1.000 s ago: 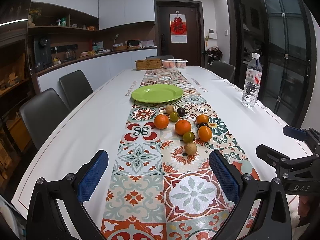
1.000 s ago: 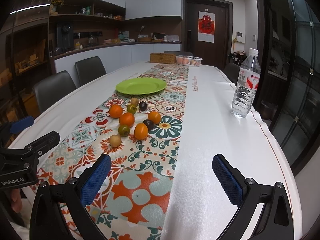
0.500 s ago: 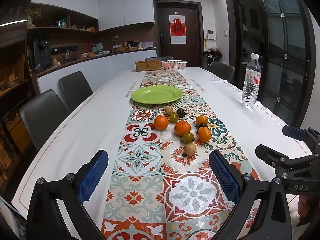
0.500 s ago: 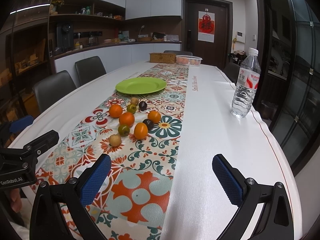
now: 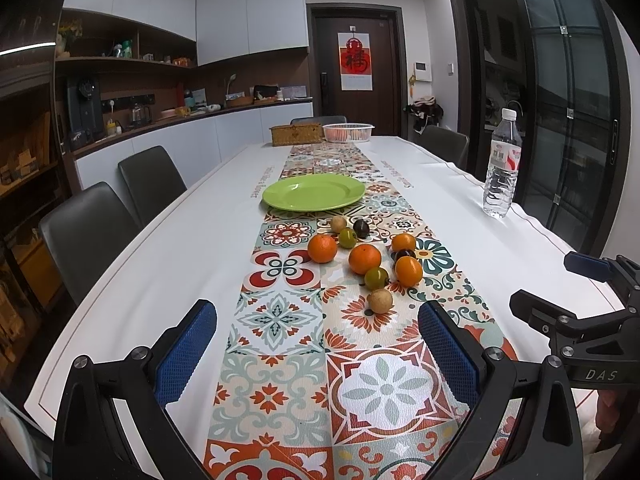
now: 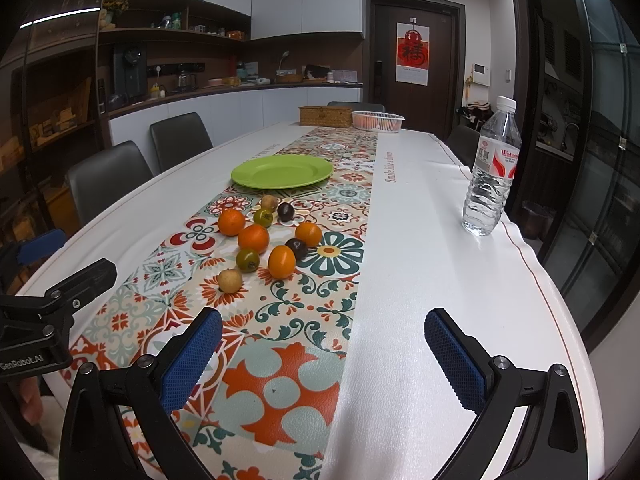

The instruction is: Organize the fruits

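Even indoor light (fisheye-warped, vignetted edges)

Glossy green plate (image 5: 314, 192) on a matt, textured patterned runner (image 5: 280, 320); clear plastic bottle (image 5: 502, 168).

I hold my left gripper (image 5: 318, 348) level and low, jaws spread wide, nothing between the blue pads (image 5: 186, 354). My right gripper (image 6: 324, 354) sits beside it, equally wide apart and empty.
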Demonstrator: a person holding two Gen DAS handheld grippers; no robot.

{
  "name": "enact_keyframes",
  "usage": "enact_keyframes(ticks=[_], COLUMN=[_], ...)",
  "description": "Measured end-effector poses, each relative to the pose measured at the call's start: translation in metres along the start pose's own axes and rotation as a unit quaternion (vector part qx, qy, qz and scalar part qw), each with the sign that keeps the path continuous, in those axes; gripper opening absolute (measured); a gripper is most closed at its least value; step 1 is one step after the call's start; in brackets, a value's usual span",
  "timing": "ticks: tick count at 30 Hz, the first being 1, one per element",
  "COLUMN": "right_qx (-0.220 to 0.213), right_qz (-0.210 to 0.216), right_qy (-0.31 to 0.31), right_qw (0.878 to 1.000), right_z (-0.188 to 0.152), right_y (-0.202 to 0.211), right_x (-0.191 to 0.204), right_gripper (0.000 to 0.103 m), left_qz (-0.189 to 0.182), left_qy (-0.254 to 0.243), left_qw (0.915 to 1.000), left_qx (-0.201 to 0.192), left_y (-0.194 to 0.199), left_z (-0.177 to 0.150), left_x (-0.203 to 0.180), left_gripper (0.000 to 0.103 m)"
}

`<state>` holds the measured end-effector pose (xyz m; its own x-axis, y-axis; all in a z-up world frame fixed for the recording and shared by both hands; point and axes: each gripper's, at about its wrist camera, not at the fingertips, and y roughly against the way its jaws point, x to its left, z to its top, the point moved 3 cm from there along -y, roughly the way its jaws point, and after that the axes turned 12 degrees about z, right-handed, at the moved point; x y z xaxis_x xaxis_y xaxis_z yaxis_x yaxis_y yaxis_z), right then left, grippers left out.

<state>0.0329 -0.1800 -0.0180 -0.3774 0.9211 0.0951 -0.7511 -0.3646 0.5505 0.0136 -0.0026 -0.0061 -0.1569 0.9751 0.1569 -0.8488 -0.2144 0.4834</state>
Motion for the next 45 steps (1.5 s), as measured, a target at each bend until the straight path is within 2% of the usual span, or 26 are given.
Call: enact_keyframes(ticks=[26,36,45], right_qx=[0.001,0.007,0.015], right_qz=[0.000,0.006,0.014], right_qy=[0.000,0.007,0.042], right_qw=[1.000,1.000,0.999], right_z=[-0.001,-0.002,0.003], right_y=[-0.001,-0.008,-0.026], right_x=[0.000,0.002,0.003], right_gripper=[0.102,0.102,0.102], left_qz=[0.000,-0.006,-0.021], left_qy=[0.000,-0.019,-0.046], left_qw=[1.0000,0.9998,0.9987], left_qx=[0.000,-0.001,0.001], left_y=[0.001,-0.007,-0.021], left_z=[0.000,-0.002,-0.002], left_x=[0.000,-0.005,-0.014], left_gripper=[0.102,0.102,0.088])
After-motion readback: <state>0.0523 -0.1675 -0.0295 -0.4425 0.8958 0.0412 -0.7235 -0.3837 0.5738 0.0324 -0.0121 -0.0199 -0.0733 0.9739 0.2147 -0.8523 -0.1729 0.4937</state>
